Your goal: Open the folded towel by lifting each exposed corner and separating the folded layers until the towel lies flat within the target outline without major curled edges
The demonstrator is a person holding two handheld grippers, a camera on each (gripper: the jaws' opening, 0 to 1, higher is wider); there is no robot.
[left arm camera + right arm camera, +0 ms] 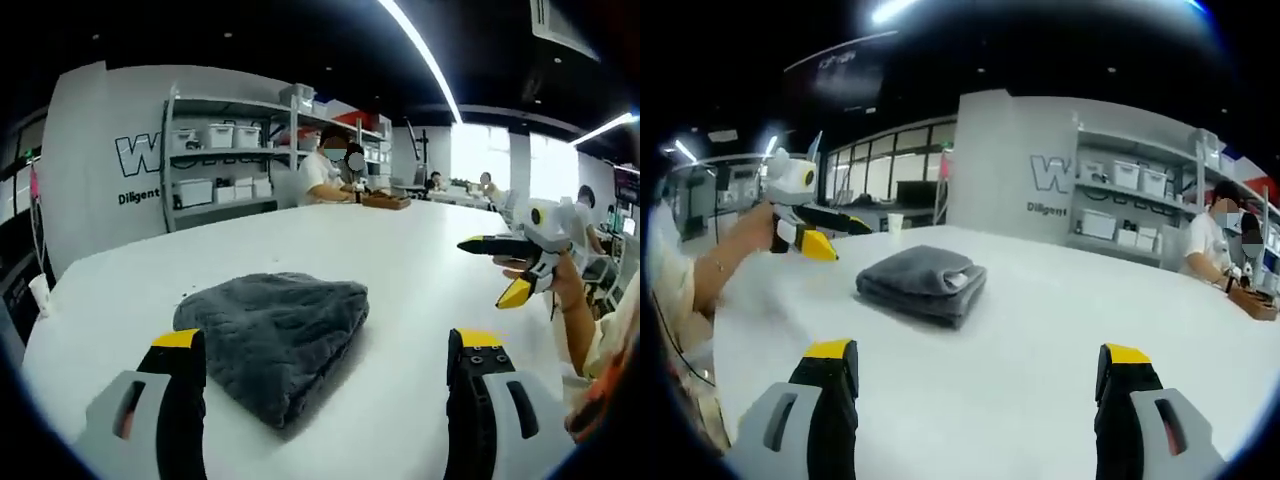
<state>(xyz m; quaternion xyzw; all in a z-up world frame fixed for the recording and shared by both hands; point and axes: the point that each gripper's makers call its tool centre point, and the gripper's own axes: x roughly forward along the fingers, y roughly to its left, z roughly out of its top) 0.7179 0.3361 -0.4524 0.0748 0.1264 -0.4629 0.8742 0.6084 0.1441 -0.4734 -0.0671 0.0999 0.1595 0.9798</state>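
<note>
On the white table (420, 260), in the left gripper view, the folded grey towel (275, 335) lay just ahead of the left gripper (328, 370), nearer its left finger; the fingers stood spread and empty. The right gripper (505, 268) hovered off to the towel's right, parted. In the right gripper view, the towel (923, 280) sat well ahead, left of centre, with the right gripper (978, 385) released.

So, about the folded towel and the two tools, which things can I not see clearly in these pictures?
- Towel, left gripper view: near corner hidden behind the left tool's left finger.
- Towel, right gripper view: far side hidden; layer count too small to tell.
- Wall lettering, left gripper view: cut off by the shelf.
- Target outline: none can be made out on the table.
</note>
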